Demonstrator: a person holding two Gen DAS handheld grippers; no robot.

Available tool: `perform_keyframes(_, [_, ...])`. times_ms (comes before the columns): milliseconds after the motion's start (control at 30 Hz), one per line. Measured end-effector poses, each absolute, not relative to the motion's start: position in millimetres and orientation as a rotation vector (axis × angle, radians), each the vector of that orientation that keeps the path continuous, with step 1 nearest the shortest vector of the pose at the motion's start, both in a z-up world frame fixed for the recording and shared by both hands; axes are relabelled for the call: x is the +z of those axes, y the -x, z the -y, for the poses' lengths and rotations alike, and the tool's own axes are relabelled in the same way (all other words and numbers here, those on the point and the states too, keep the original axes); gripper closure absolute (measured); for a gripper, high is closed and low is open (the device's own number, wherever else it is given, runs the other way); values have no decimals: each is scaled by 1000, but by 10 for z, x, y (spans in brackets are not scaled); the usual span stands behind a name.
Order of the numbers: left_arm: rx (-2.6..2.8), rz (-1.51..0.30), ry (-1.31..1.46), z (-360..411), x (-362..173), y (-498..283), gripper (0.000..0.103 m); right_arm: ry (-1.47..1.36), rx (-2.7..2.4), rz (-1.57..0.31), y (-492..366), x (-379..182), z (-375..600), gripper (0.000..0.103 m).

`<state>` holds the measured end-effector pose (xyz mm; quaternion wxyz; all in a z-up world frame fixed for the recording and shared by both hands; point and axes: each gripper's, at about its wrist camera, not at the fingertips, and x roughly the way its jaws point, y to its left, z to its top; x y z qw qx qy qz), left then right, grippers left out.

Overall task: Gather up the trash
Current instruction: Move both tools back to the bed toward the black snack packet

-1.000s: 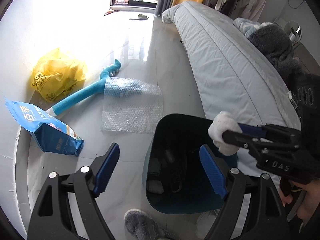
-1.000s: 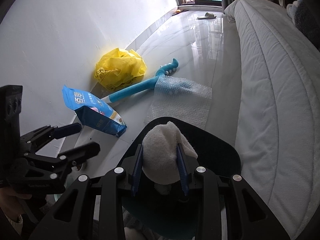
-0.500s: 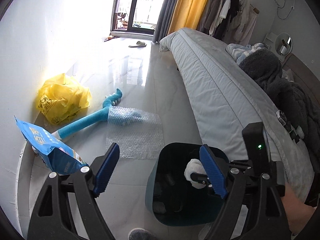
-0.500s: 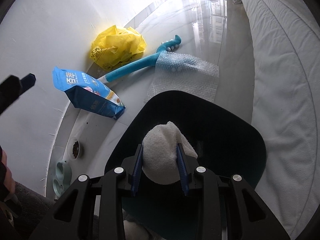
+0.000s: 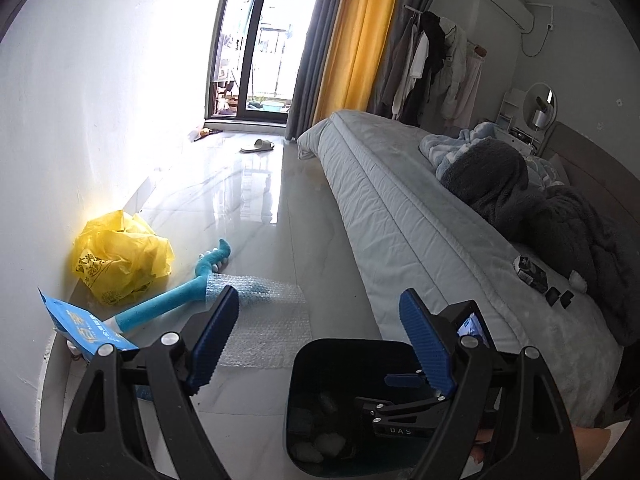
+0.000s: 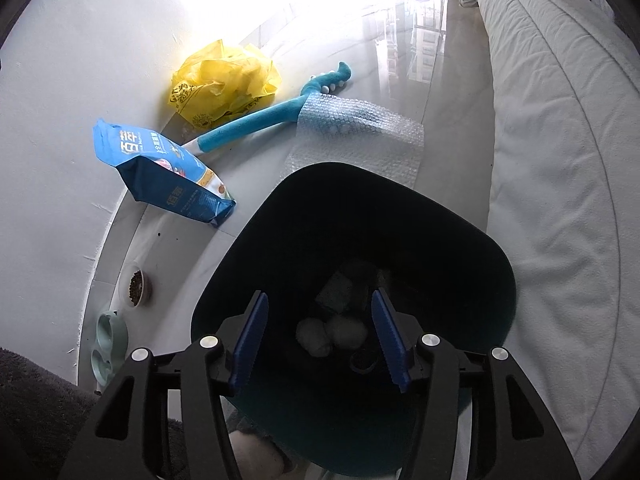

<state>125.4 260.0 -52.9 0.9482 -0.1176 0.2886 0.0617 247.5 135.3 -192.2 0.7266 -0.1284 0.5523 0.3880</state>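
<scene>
Trash bin [image 6: 472, 256], dark teal, standing on the pale glossy floor [image 6: 404, 52] right against the side of the bed [image 6: 560, 140], and that bin is the anchor for everything here. Down at its bottom lie two white wads [image 6: 332, 334] side by side, with some darker scraps [image 6: 340, 292] just behind them, hard to make out in the shadow. The right gripper [image 6: 320, 340] hangs directly over the bin's mouth, blue pads spread wide, nothing between them, the wads showing through the gap. The left wrist view picks up the same bin [image 5: 344, 356] from its near side, white wads [image 5: 320, 446] visible low inside. The left gripper [image 5: 320, 340] sits above the bin's near rim, jaws wide apart and holding nothing; the right gripper [image 5: 404, 404] reaches across inside the bin's opening in that view.

Beyond the bin's far rim a sheet of bubble wrap [image 6: 360, 132] lies flat on the floor, its far edge draped over a blue foam stick [image 6: 256, 126]. Further off from the bin, toward the wall, a crumpled yellow plastic bag [image 6: 224, 84] touches that stick's middle. A blue food pouch [image 6: 160, 168] lies to the bin's wall side, close by. Nearer still along the wall, a small bowl of kibble [image 6: 136, 290] and a pale green double dish [image 6: 108, 344].
</scene>
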Motion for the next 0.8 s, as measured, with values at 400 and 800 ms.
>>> perform_keyframes(400, [63,-493,159,-2159,-197,-1382,10,170,892,-1035,-2523,-1185,-865,34])
perform_keyframes(800, [-28,-453,129,-1606,1,-1736,6,83,824,-881,-2724,-708,-58,30])
